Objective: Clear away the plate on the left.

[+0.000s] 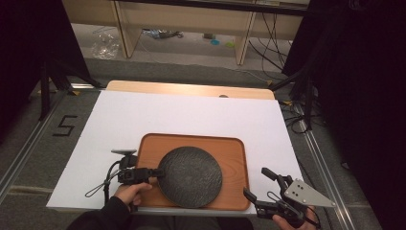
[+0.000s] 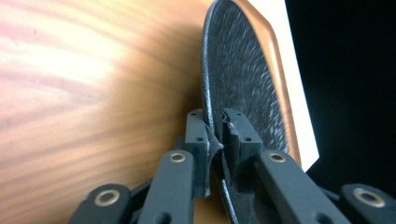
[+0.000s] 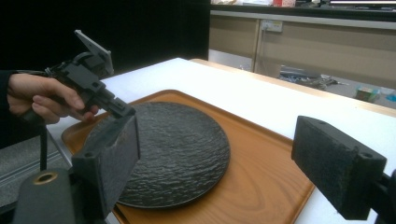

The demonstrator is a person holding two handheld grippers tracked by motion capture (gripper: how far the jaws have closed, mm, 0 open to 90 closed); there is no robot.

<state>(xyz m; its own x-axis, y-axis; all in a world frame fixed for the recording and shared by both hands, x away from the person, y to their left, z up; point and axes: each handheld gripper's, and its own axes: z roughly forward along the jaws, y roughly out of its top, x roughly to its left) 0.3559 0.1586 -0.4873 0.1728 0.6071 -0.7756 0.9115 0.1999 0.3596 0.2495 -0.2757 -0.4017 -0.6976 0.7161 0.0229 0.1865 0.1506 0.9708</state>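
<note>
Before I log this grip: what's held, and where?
The left gripper pinches the black plate by its rim, at the plate's left edge. The right gripper holds nothing.

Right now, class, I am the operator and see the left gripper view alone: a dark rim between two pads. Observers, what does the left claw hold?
Observer: In the high view, the left claw grips the left edge of a whole round black plate.
Operator: Where is the other claw?
Observer: The right claw is open, holds nothing and is off the wooden tray at its near right corner.
Operator: What lies under the tray?
Observer: A white sheet that covers most of the table.
</note>
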